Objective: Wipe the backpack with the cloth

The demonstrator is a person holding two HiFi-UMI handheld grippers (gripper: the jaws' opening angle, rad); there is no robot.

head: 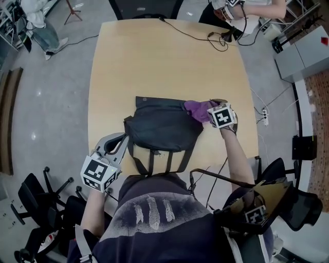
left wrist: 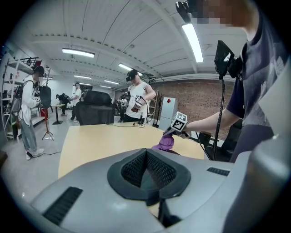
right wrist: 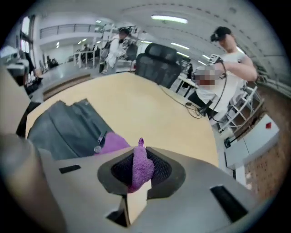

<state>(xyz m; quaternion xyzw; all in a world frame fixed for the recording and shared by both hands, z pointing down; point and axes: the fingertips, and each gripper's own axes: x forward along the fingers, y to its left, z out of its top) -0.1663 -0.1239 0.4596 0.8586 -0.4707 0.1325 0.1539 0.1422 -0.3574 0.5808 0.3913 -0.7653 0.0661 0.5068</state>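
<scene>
A dark grey backpack (head: 162,128) lies flat near the front edge of the wooden table (head: 154,61), straps toward me. The purple cloth (head: 197,110) rests on its far right corner. My right gripper (head: 208,111) is shut on that cloth; in the right gripper view the cloth (right wrist: 138,168) is bunched between the pads of the right gripper (right wrist: 138,157), beside the backpack (right wrist: 68,127) and its zipper pull. My left gripper (head: 123,137) sits at the backpack's left edge. The left gripper (left wrist: 148,157) has its jaws together with dark fabric below them; the backpack is mostly hidden in that view.
Black cables (head: 216,38) lie on the table's far right part. Another person (head: 247,10) stands past the far edge. Black office chairs (head: 36,205) stand at my left, and a grey cabinet (head: 303,51) and a power strip (head: 264,115) are on the right.
</scene>
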